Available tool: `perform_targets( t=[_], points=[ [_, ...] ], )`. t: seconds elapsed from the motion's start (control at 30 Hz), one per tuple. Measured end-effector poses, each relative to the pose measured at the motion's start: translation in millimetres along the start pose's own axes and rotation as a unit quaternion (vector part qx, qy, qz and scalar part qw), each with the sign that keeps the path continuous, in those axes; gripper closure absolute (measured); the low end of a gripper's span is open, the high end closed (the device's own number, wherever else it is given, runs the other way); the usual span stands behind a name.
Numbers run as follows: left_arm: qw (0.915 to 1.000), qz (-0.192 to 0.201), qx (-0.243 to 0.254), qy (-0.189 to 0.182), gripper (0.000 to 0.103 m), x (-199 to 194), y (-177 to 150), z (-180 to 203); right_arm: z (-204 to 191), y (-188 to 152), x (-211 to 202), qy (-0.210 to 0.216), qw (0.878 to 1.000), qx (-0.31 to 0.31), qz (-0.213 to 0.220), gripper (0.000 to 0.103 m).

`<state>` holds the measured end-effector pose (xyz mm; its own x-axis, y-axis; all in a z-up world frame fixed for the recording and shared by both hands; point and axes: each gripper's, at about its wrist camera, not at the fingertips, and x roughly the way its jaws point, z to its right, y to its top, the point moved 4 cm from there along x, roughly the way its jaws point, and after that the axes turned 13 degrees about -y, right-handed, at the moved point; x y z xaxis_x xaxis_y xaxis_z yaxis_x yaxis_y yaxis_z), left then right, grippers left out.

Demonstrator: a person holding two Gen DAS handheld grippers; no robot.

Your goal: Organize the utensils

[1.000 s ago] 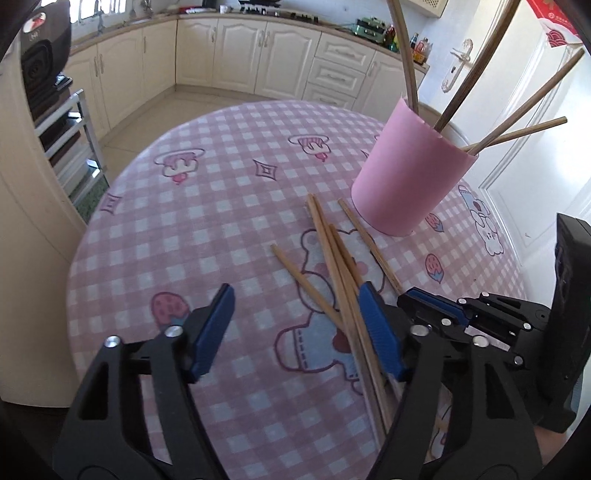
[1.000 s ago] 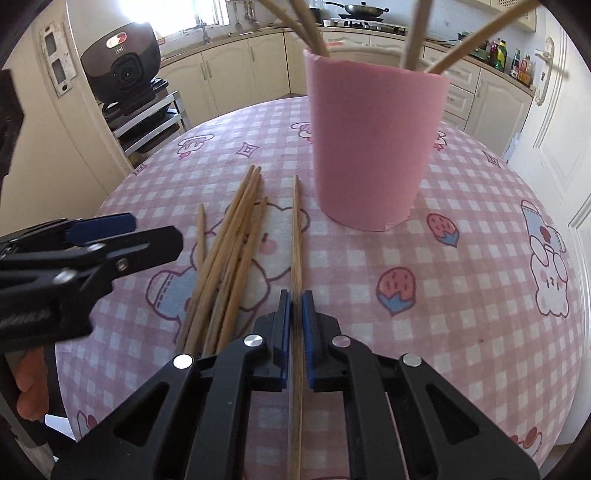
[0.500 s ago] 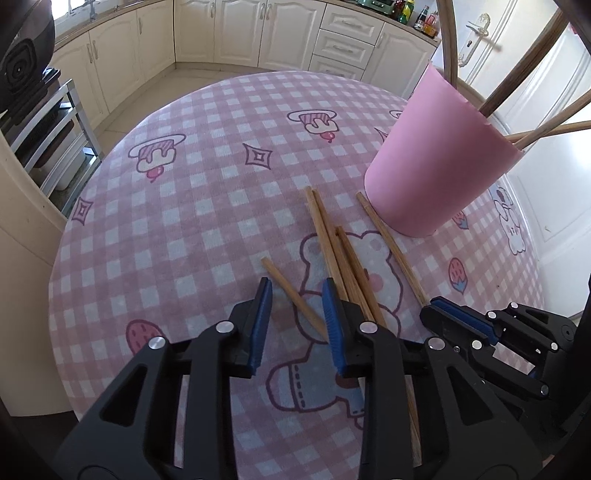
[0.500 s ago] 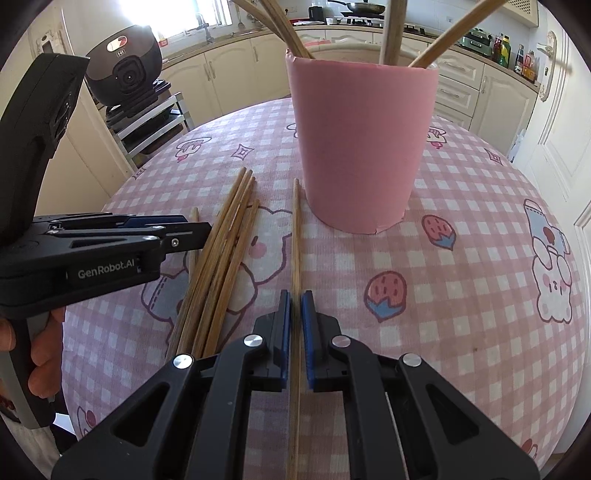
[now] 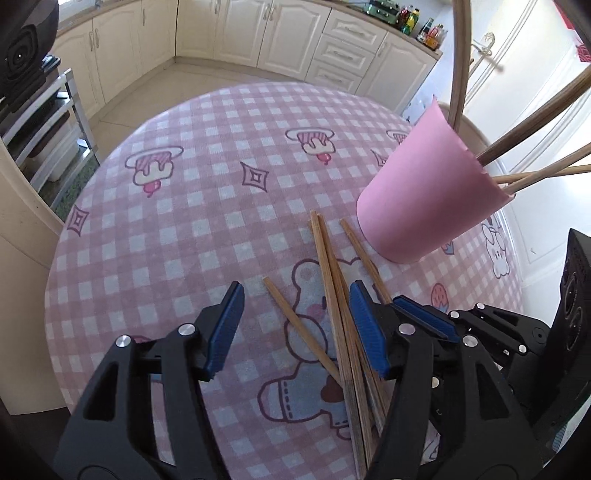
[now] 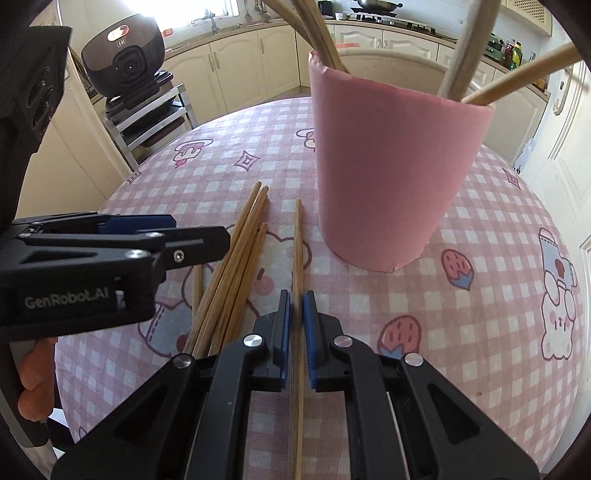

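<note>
A pink cup point(image 5: 424, 199) point(image 6: 391, 166) stands on the pink checked table point(image 5: 184, 221), with several chopsticks leaning out of it. Loose wooden chopsticks lie in front of it: a bundle point(image 5: 332, 280) point(image 6: 236, 266) and a single shorter one point(image 5: 295, 325). My left gripper point(image 5: 295, 286) hovers over them; its jaws are opening, with the single chopstick and the bundle between them, untouched by the pads. My right gripper point(image 6: 296, 293) is shut on one separate chopstick point(image 6: 297, 240) that points at the cup's base.
The two grippers are close side by side, my left one's fingers point(image 6: 199, 236) just left of my right. A black appliance point(image 6: 125, 62) sits on a metal rack beyond the table's left edge. Cream cabinets point(image 5: 258, 33) line the back; a white door point(image 5: 535, 92) is at the right.
My left gripper's jaws narrowed over the single chopstick and then spread wide again, and it moved nearer the cup. My right gripper slid toward the cup with its chopstick.
</note>
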<state>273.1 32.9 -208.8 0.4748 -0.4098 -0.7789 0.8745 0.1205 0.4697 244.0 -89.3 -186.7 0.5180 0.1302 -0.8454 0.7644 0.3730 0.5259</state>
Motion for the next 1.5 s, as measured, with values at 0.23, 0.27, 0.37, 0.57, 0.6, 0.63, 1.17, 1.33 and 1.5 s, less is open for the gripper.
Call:
perform_targets(
  t=[0.23, 0.27, 0.37, 0.57, 0.6, 0.63, 1.17, 1.33, 1.5],
  points=[
    [0.9997, -0.019, 0.011, 0.013, 0.064, 18, -2, 4, 2, -3, -3, -0.002, 1.000, 0.000, -0.001, 0.096],
    [0.9997, -0.015, 0.012, 0.014, 0.065, 19, -2, 4, 2, -3, -2, -0.003, 1.000, 0.000, -0.002, 0.096],
    [0.9999, -0.011, 0.009, 0.004, 0.077, 21, -2, 4, 2, -2, -2, -0.005, 1.000, -0.003, -0.003, 0.096],
    [0.9997, -0.015, 0.017, 0.000, 0.094, 22, -7, 4, -3, 6, 4, -0.011, 1.000, -0.008, -0.006, 0.096],
    [0.9997, -0.016, 0.021, 0.002, 0.094, 22, -7, 5, -4, 7, 5, -0.015, 1.000, -0.011, -0.006, 0.095],
    [0.9997, -0.015, 0.021, 0.003, 0.094, 22, -8, 6, -5, 9, 6, -0.017, 1.000, -0.014, -0.006, 0.095],
    [0.9993, 0.005, 0.023, -0.027, 0.102, -11, -28, 0, -15, -6, -9, -0.012, 1.000, -0.003, 0.003, 0.098],
    [0.9989, 0.018, 0.029, -0.032, 0.102, -34, -32, -2, -17, -10, -20, -0.019, 1.000, 0.003, 0.019, 0.098],
    [0.9982, 0.029, 0.035, -0.039, 0.102, -53, -35, 0, -23, -10, -31, -0.014, 0.999, 0.005, 0.029, 0.098]
  ],
)
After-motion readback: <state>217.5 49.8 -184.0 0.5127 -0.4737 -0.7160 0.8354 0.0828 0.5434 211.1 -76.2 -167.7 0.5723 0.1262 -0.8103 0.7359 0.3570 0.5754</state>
